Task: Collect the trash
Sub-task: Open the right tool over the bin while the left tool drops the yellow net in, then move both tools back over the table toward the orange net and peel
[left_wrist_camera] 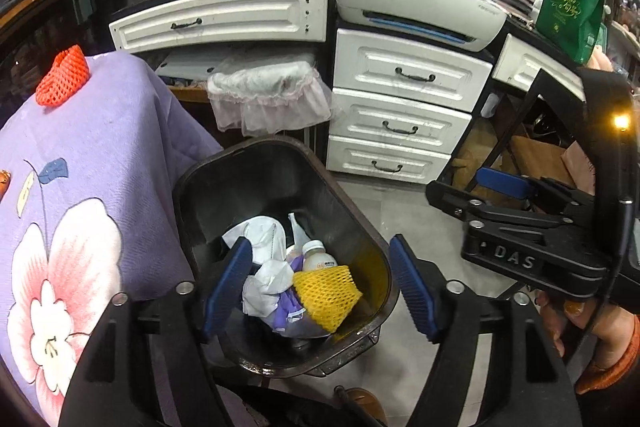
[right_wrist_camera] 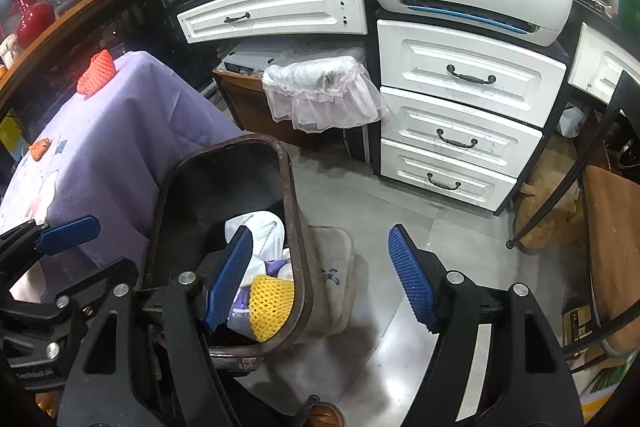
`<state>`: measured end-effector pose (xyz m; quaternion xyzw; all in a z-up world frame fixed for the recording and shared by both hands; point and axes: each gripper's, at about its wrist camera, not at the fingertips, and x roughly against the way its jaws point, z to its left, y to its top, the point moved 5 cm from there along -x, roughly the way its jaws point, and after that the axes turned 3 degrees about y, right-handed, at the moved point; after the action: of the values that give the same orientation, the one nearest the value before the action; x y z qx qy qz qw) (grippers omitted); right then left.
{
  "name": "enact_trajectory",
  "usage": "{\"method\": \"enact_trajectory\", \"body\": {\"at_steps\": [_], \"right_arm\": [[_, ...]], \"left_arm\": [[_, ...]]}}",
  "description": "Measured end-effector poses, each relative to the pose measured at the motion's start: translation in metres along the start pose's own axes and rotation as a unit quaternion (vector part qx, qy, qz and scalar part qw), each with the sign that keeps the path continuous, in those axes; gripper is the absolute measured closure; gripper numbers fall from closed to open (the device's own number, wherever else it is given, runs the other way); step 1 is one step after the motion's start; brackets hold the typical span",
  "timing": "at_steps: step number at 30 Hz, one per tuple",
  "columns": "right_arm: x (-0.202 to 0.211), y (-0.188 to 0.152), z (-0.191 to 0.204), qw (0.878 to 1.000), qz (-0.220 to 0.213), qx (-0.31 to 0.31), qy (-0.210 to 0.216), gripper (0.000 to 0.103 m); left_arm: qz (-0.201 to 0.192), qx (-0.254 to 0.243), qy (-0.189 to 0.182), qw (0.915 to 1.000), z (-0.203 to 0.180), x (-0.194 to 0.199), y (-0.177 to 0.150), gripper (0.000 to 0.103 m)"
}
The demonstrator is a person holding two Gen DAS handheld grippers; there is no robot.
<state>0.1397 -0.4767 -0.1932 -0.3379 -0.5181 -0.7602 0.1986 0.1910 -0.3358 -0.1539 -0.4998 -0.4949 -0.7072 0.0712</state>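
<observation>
Your left tongs [left_wrist_camera: 320, 287] stood wide open and empty over the bin [left_wrist_camera: 348, 195]; your right tongs [right_wrist_camera: 320, 283] likewise. Yellow foam net [left_wrist_camera: 326, 297] lay inside near the bin's right wall, tilted.

The bin [left_wrist_camera: 208, 187] looks like dark, smooth plastic, a bit shiny. The yellow net [left_wrist_camera: 326, 293] is soft foam mesh. The purple cloth [left_wrist_camera: 100, 147] is matt and woven. The drawers [left_wrist_camera: 408, 107] look like painted white wood, maybe. The floor [right_wrist_camera: 400, 227] is shiny tile.

Two foam nets [left_wrist_camera: 326, 297] [left_wrist_camera: 62, 77], one bin [left_wrist_camera: 360, 227], one bottle [left_wrist_camera: 316, 255], perhaps two tissues [left_wrist_camera: 266, 287].
</observation>
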Motion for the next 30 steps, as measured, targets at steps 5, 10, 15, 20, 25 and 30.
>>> {"method": "enact_trajectory", "body": {"at_steps": [5, 10, 15, 20, 25, 30], "right_arm": [[0.003, 0.003, 0.002, 1.0, -0.004, -0.002, 0.006, 0.028], [0.007, 0.007, 0.006, 1.0, -0.009, -0.002, 0.015, 0.024], [0.012, 0.013, 0.021, 0.999, -0.016, 0.002, 0.031, 0.022], [0.019, 0.025, 0.05, 0.998, -0.027, 0.027, 0.055, 0.021], [0.024, 0.037, 0.082, 0.994, -0.034, 0.052, 0.09, 0.021], [0.026, 0.047, 0.119, 0.988, -0.038, 0.08, 0.125, 0.018]], "left_arm": [[-0.017, 0.002, 0.003, 0.9998, 0.005, 0.014, 0.002, 0.025], [-0.035, 0.006, 0.012, 0.9993, 0.016, 0.03, 0.004, 0.017], [-0.05, 0.016, 0.024, 0.9983, 0.035, 0.047, 0.006, 0.014], [-0.068, 0.021, 0.055, 0.996, 0.064, 0.065, 0.011, 0.011], [-0.078, 0.036, 0.108, 0.9904, 0.111, 0.078, 0.012, 0.008], [-0.073, 0.066, 0.162, 0.9819, 0.169, 0.082, 0.015, 0.008]]}}
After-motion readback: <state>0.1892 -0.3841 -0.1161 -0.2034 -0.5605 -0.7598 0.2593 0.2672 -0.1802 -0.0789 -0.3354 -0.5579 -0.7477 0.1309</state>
